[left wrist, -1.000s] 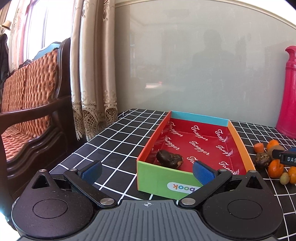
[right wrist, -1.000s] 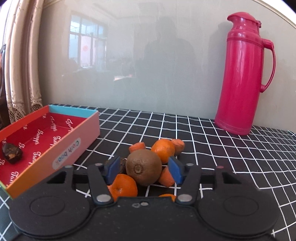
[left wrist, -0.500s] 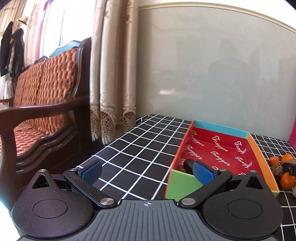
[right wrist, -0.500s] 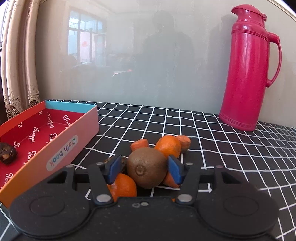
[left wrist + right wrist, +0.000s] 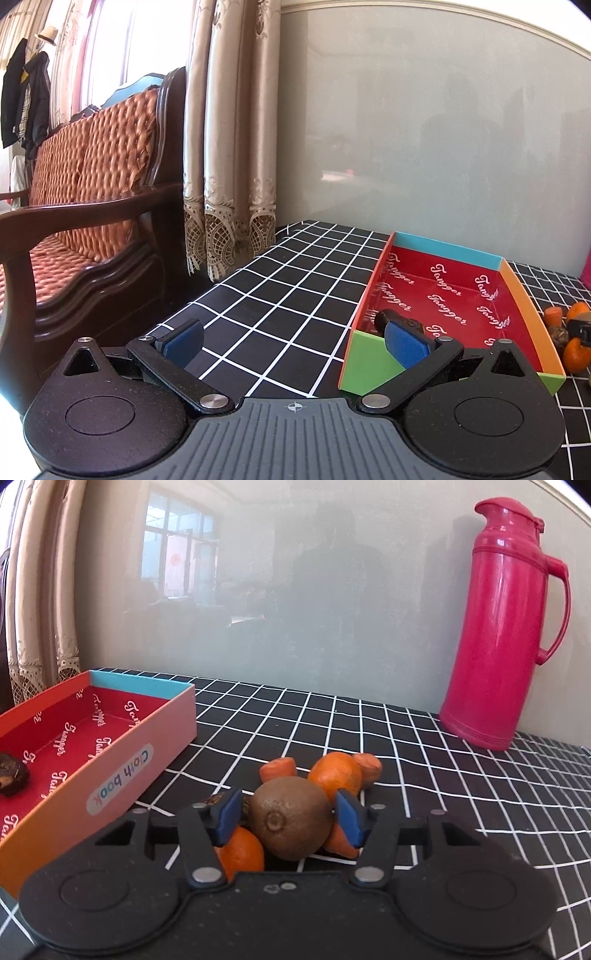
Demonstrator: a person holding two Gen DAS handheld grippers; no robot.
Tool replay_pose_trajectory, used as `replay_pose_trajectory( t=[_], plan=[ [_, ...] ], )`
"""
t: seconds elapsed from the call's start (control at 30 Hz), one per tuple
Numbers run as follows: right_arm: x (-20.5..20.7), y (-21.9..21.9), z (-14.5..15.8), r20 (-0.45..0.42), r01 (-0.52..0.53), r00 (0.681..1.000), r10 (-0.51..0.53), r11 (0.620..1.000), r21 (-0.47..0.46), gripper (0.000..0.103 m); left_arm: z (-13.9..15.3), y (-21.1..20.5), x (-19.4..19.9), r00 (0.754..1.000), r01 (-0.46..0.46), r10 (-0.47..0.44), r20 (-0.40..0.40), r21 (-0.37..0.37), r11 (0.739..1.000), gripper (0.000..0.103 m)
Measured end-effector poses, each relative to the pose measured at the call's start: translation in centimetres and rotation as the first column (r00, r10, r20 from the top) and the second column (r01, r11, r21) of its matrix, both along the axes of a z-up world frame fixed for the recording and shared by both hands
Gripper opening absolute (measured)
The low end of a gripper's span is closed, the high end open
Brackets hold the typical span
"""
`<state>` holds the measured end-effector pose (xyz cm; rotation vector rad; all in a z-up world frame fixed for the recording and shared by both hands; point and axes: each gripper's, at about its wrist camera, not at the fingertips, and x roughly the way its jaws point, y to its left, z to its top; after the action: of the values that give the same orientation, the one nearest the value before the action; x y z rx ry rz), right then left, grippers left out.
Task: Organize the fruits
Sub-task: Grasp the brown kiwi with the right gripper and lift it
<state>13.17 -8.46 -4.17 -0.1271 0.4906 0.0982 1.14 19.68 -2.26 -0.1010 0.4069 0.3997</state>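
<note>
Black tablecloth (image 5: 424, 775) with a white grid covers the work surface; a pink thermos (image 5: 506, 627) stands at the rear right, against the wall.

Step in hand, as judged: pickup of the kiwi (image 5: 290, 821). The right gripper (image 5: 290, 821) brackets it, blue pads close on both sides. Whether the pads press the skin cannot be told.

Next move: confirm the grip, lift clear of the pile, carry left to the cardboard box (image 5: 110, 768), and release inside.

The left gripper (image 5: 293, 341) is spread wide and holds nothing, beside the box's near corner.

Count:
- Kiwi: one, atop the pile just right of the box.
- Tangerines: at least two visible, one at (image 5: 336, 773).
- Carrot pieces: at least two, one at (image 5: 277, 768).
- Dark fruit (image 5: 11, 773) in the box: one.
</note>
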Motion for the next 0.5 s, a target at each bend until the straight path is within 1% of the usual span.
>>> replay_pose_trajectory(
  t=[0.13, 0.17, 0.23, 0.27, 0.3, 0.33, 0.37, 0.4, 0.47, 0.5],
  plan=[
    [-1.0, 0.2, 0.1, 0.005, -0.021, 1.0, 0.022, 1.0, -0.019, 0.056, 0.0, -0.2, 0.1, 1.0, 0.004, -0.004, -0.002, 0.004, 1.0, 0.103],
    [-0.9, 0.2, 0.2, 0.001, -0.021, 1.0, 0.021, 1.0, -0.01, 0.056, 0.0, -0.3, 0.2, 1.0, 0.004, -0.004, -0.001, 0.003, 1.0, 0.103],
    [-0.5, -0.4, 0.1, -0.014, -0.02, 1.0, 0.021, 0.999, 0.035, 0.062, 0.1, -0.6, 0.2, 1.0, 0.006, -0.006, 0.001, 0.004, 1.0, 0.103],
    [-0.4, -0.3, 0.1, -0.009, -0.019, 1.0, 0.019, 1.0, 0.017, 0.066, 0.1, -0.7, 0.2, 1.0, 0.01, -0.01, 0.001, 0.006, 1.0, 0.103],
    [-0.3, -0.2, 0.1, -0.005, 0.002, 1.0, -0.002, 1.0, -0.005, 0.076, 0.1, -0.8, 0.2, 1.0, 0.014, -0.014, -0.001, 0.01, 1.0, 0.103],
    [-0.3, -0.6, 0.2, -0.009, 0.015, 1.0, -0.015, 1.0, 0.017, 0.077, 0.1, -0.9, 0.3, 1.0, 0.017, -0.017, -0.004, 0.016, 1.0, 0.103],
    [-0.4, -1.0, 0.3, -0.014, 0.015, 1.0, -0.015, 0.999, 0.041, 0.077, 0.1, -1.0, 0.3, 1.0, 0.019, -0.019, -0.008, 0.021, 1.0, 0.103],
    [-0.5, -1.2, 0.5, -0.02, 0.009, 1.0, -0.008, 0.999, 0.052, 0.071, 0.1, -1.0, 0.3, 1.0, 0.019, -0.019, -0.008, 0.023, 1.0, 0.103],
    [-0.9, -1.4, 0.5, -0.018, 0.009, 1.0, -0.008, 0.999, 0.04, 0.065, 0.1, -0.9, 0.2, 1.0, 0.013, -0.013, -0.004, 0.017, 1.0, 0.103],
    [-0.9, -1.5, 0.5, -0.018, 0.013, 1.0, -0.013, 0.999, 0.033, 0.065, 0.1, -0.8, 0.2, 1.0, 0.012, -0.012, -0.003, 0.01, 1.0, 0.103]
  ],
)
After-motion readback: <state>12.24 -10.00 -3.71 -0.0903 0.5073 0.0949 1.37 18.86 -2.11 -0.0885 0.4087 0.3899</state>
